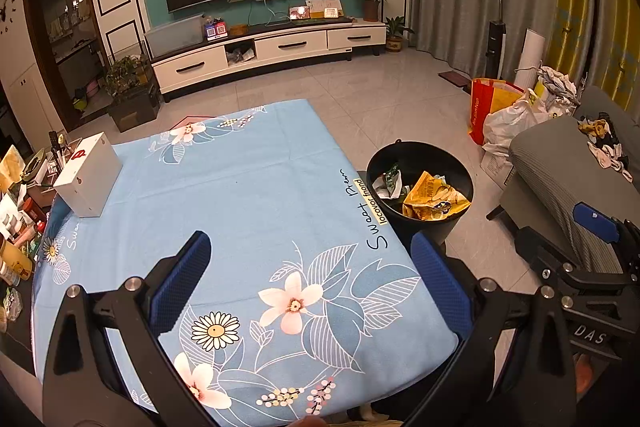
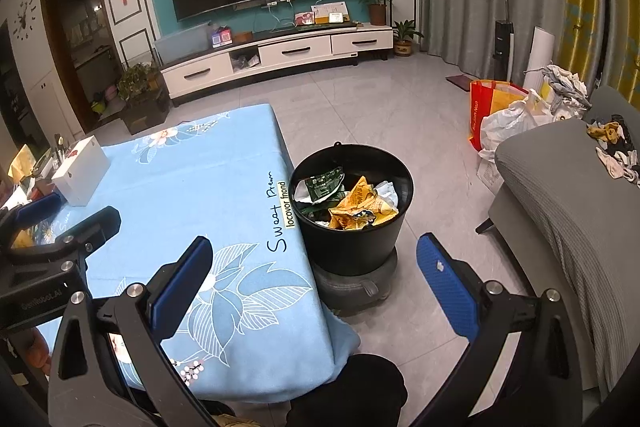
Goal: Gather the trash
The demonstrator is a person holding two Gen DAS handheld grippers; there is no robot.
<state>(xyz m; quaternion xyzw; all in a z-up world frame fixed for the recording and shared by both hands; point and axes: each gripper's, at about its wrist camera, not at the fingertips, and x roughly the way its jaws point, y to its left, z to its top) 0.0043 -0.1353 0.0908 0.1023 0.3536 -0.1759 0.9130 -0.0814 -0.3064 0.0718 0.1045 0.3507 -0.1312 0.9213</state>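
Where the tablecloth [image 1: 240,195] meets clutter along its left edge, a white box [image 1: 88,181] sits just inside the border. Rest of the blue floral cloth bare. Left gripper [image 1: 312,283] hovers over its near end, 2 blue pads wide apart, nothing between them. Cloth's right edge drops off touching or just beside the black bin [image 2: 352,211], which stands on the tile floor [image 2: 380,115]. Trash [image 2: 360,205] inside: yellow and green wrappers, white paper. Right gripper [image 2: 316,291] spread wide, empty, near the bin. Open tile beyond; grey sofa [image 2: 560,195] at far right.
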